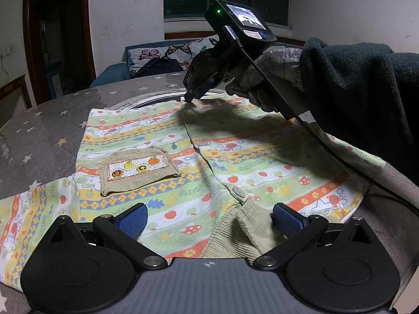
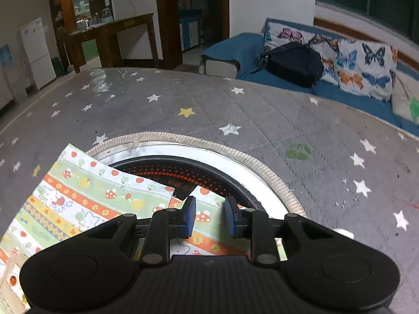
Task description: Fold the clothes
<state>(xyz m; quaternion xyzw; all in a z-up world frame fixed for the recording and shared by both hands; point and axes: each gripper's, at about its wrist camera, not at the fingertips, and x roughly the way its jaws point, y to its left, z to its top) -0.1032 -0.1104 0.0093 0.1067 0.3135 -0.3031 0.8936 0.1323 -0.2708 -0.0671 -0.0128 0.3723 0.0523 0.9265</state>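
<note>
On the star-patterned table (image 2: pixel 262 110), a small printed garment (image 1: pixel 209 157) lies spread flat, partly over a round inset hob (image 2: pixel 199 167).

Near its collar (image 1: pixel 235 233), the left gripper (image 1: pixel 208 221) hangs low over the cloth with jaws wide apart, holding nothing. At the far hem, the right gripper (image 2: pixel 210 216), held by a gloved hand (image 1: pixel 262 78) in a dark sleeve (image 1: pixel 366 91), has its jaws narrowly apart with the hem edge between the blue pads (image 2: pixel 189 216); whether they press the cloth cannot be told. A corduroy pocket (image 1: pixel 138 171) sits on the garment's front.
</note>
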